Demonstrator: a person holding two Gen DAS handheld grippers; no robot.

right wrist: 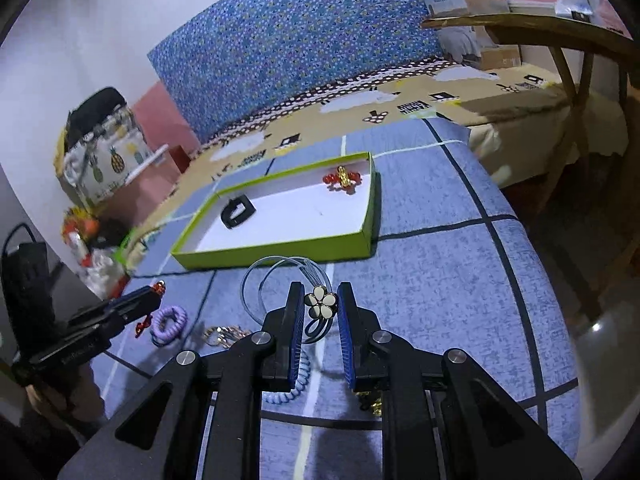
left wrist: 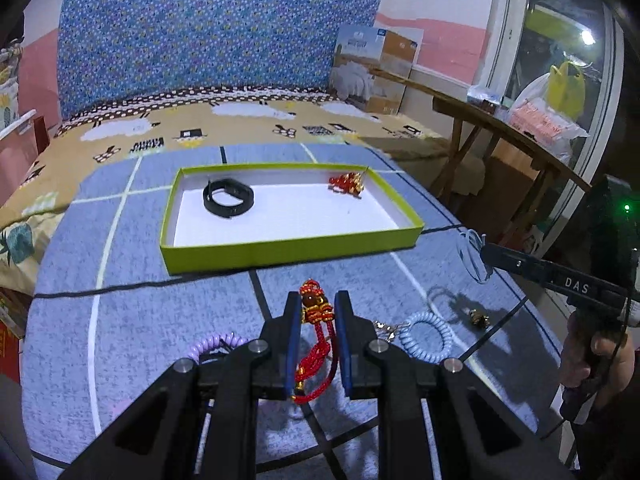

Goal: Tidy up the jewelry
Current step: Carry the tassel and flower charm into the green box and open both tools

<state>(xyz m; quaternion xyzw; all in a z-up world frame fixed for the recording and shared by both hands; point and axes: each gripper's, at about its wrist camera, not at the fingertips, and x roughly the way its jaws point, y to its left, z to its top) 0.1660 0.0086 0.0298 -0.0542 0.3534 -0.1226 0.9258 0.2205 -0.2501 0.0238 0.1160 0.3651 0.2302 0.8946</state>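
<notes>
The left gripper [left wrist: 317, 307] clamps a red beaded charm [left wrist: 315, 312] above the blue cloth [left wrist: 160, 320], near the green tray [left wrist: 280, 250]; the right gripper [right wrist: 320, 305] pinches a flower-pendant necklace [right wrist: 321, 305]. A black band [left wrist: 228, 198] and red bracelet [left wrist: 347, 182] lie inside the tray.

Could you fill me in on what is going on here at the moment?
A person is sorting jewelry into a green box on a blue cloth, holding a gripper in each hand. The left gripper is shut on a red beaded charm, its cord dangling below. The right gripper is shut on a flower-pendant necklace. The box already holds a black band and a red bead bracelet. A purple coil, a light-blue coil and a small gold piece lie on the cloth.
</notes>
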